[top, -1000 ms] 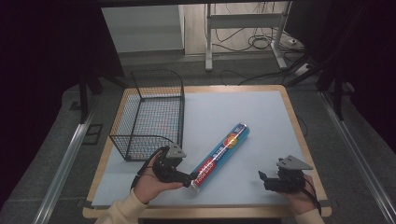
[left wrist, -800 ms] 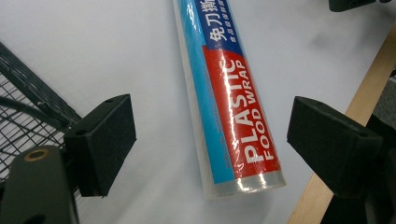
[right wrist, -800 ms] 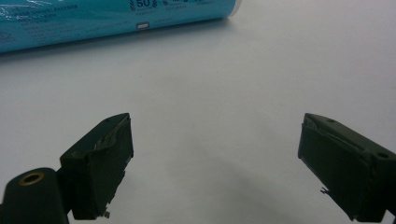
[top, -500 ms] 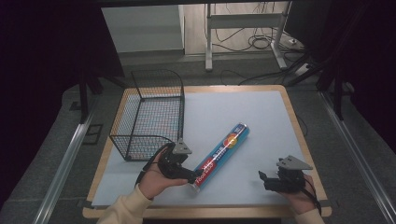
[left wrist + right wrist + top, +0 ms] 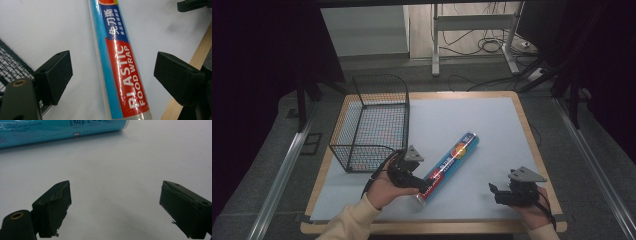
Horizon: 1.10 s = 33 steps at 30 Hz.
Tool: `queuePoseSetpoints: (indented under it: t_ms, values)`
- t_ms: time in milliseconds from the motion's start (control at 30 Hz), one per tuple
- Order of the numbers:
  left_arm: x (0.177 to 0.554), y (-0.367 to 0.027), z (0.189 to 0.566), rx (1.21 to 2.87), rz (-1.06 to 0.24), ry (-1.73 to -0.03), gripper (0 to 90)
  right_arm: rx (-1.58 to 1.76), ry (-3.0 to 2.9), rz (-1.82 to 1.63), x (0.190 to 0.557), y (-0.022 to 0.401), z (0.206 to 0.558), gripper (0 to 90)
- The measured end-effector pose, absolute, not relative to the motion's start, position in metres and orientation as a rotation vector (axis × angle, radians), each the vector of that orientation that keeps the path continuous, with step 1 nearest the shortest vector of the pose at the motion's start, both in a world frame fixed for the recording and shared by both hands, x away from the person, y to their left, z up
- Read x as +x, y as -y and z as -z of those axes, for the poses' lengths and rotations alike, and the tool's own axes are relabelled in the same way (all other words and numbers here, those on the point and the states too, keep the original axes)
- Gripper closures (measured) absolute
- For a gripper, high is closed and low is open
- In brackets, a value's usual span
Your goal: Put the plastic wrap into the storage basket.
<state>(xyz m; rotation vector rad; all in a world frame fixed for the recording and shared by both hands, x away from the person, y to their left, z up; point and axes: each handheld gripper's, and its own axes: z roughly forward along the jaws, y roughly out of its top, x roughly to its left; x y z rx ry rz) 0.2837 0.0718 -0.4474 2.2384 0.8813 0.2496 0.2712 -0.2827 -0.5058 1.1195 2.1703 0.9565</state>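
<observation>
A blue and red roll of plastic food wrap [image 5: 448, 164] lies slantwise on the pale table mat, its near end toward the front edge. My left gripper [image 5: 421, 186] is open at that near end, and in the left gripper view the roll [image 5: 120, 62] runs up between the two spread pads [image 5: 56, 75] without touching either. My right gripper [image 5: 494, 192] rests low at the front right, open, nothing between its jaws. In the right gripper view the teal side of the roll [image 5: 62, 131] crosses the top, well beyond the pads [image 5: 56, 207].
A black wire basket [image 5: 372, 125] stands at the left of the table, just behind my left hand. The table's wooden rim [image 5: 532, 145] frames the pale mat [image 5: 482, 115]. Desk legs and cables lie on the floor beyond the far edge.
My left gripper has moved right, from beside the basket to the roll's near end, and now straddles it. The right gripper has stayed put.
</observation>
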Motion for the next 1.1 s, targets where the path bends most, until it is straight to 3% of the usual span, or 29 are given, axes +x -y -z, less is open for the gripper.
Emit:
queuePoseSetpoints:
  t_ms: [1100]
  values:
    - [0.327,-0.009,0.456,2.366,-0.219,-0.922,14.8,1.111,-2.177,-0.955,0.271,0.282,0.506,10.7]
